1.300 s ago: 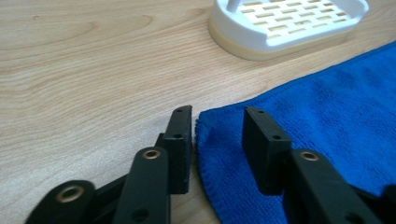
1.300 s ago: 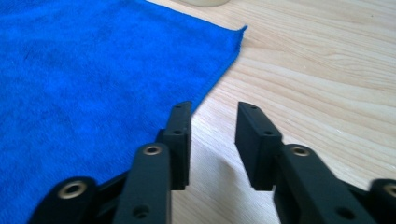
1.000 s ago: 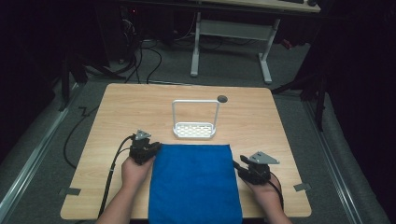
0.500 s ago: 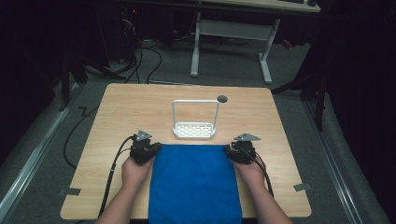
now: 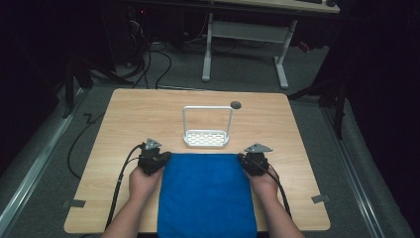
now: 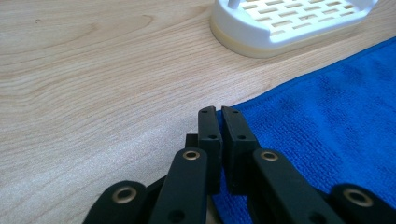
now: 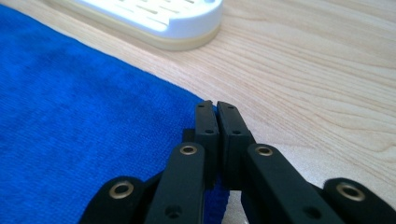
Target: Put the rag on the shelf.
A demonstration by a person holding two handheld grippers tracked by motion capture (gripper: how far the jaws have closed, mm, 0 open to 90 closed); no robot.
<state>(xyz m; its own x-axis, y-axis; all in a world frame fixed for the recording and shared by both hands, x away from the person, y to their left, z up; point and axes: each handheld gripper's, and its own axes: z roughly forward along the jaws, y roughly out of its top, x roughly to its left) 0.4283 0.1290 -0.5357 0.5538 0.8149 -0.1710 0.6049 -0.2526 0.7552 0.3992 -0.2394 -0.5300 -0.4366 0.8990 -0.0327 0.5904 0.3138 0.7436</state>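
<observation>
A blue towel (image 5: 207, 193) lies flat on the wooden table (image 5: 133, 119), its near end hanging over the front edge. My left gripper (image 5: 163, 158) sits at the towel's far left corner. In the left gripper view the gripper (image 6: 219, 114) has its jaws pressed together on the edge of the towel (image 6: 327, 116). My right gripper (image 5: 246, 161) is at the far right corner. In the right gripper view the gripper (image 7: 214, 108) is shut too, with a sliver of the towel (image 7: 70, 116) showing between the jaw tips.
A white slotted rack (image 5: 207, 138) with a tall wire handle stands just beyond the towel's far edge, close to both grippers (image 6: 289, 23) (image 7: 154, 18). A dark round hole (image 5: 236, 104) sits in the tabletop behind it. Bare wood stretches to either side.
The right hand has moved from the towel's right side up to its far right corner and settled there. The left hand has stayed at the far left corner.
</observation>
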